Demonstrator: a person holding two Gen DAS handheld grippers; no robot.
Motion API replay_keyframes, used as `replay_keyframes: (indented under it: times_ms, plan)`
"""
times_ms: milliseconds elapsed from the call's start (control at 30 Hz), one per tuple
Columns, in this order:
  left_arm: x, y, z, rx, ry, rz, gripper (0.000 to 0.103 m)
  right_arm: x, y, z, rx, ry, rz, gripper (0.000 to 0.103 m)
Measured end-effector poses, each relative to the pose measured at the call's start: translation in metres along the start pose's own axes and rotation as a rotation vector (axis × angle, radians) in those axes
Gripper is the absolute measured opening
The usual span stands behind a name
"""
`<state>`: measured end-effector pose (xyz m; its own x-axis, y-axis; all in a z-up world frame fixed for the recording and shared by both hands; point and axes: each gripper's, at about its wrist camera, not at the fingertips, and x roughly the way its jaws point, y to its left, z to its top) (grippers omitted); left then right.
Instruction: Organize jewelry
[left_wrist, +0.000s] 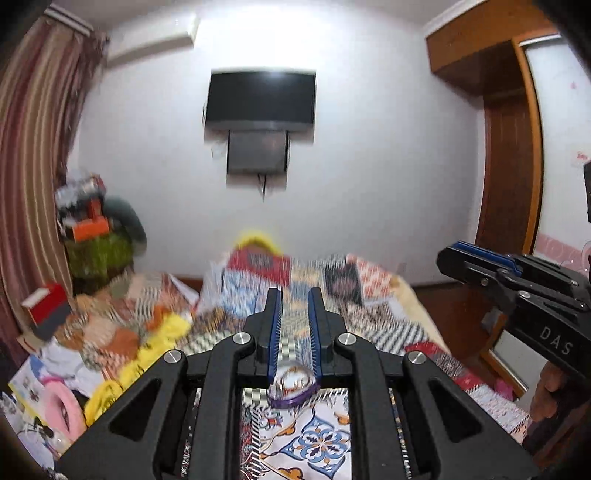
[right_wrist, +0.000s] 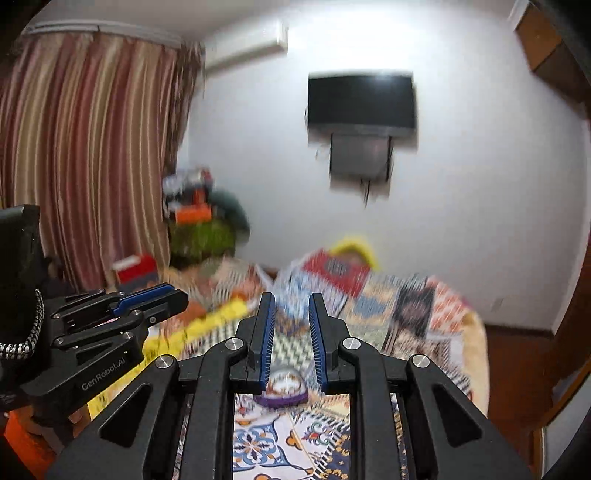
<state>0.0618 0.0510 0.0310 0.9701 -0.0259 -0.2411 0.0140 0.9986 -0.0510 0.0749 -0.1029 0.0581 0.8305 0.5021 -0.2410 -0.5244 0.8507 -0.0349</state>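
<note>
A small purple jewelry box with a clear domed lid (left_wrist: 293, 384) sits at the base of my left gripper's fingers (left_wrist: 295, 295); the jaws stand a narrow gap apart and seem to clamp it. A like purple box with a clear lid (right_wrist: 282, 387) sits at the base of my right gripper (right_wrist: 291, 299), whose jaws stand slightly wider around it; contact is unclear. Both grippers are held above a patterned quilt (right_wrist: 406, 306). The right gripper shows at the right of the left wrist view (left_wrist: 448, 256), the left gripper at the left of the right wrist view (right_wrist: 177, 295).
The bed carries a patchwork quilt (left_wrist: 369, 295), yellow cloth (left_wrist: 162, 332) and a red box (left_wrist: 48, 302). A pink ring-shaped item (left_wrist: 62, 410) lies at the lower left. A wall television (left_wrist: 260, 99), striped curtains (right_wrist: 85, 147) and a wooden wardrobe (left_wrist: 509, 147) surround it.
</note>
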Motion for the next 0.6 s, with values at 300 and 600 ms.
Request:
replay_keyframes:
  times_ms: [300,600]
  plan:
    - [-0.067,-0.012,0.003,0.010,-0.165,0.042,0.056,-0.053,0.014,-0.002,0.042,-0.156,-0.056,0.053]
    - [-0.083,-0.013,-0.003,-0.005,-0.192,0.087,0.090,-0.067,0.015,-0.005,0.074,-0.231,-0.136,0.103]
